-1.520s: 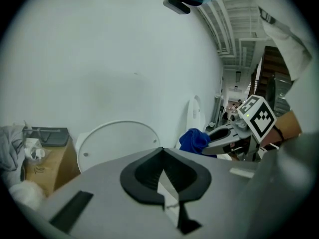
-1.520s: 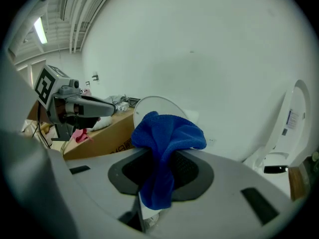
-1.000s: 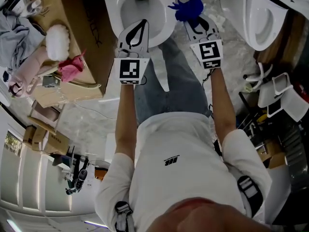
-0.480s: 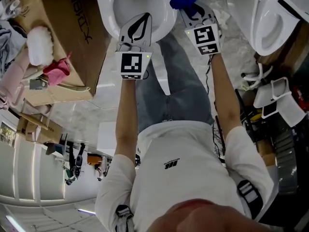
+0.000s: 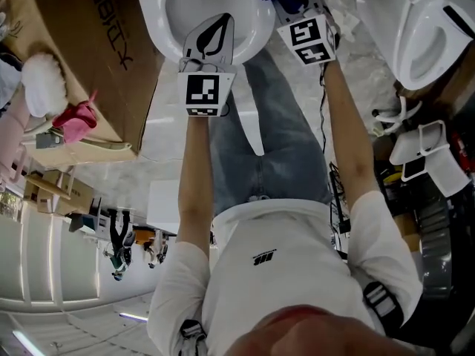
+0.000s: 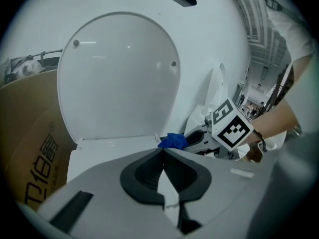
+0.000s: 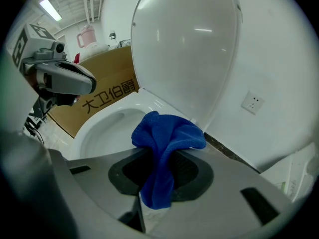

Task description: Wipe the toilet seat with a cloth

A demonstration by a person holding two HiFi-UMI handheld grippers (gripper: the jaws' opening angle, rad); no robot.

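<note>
Right gripper view shows the right gripper [image 7: 155, 176] clamped on a blue cloth [image 7: 167, 133], a bunched, nubbly microfibre wad that bulges above the jaws and trails a tail between them. The left gripper [image 6: 162, 159] has its jaws pressed together on nothing. In the head view the toilet [image 5: 154, 21] sits at 12 o'clock, with the cloth at its 2 o'clock edge and a brown cardboard box [image 5: 111, 65] at 10 o'clock. The lid [image 7: 184, 49] stands upright: glossy, smooth, oval. I judge this the approach; the cloth seems just clear of the rim. Next calls for lowering it onto the rim, pressing lightly, then following the curve.
</note>
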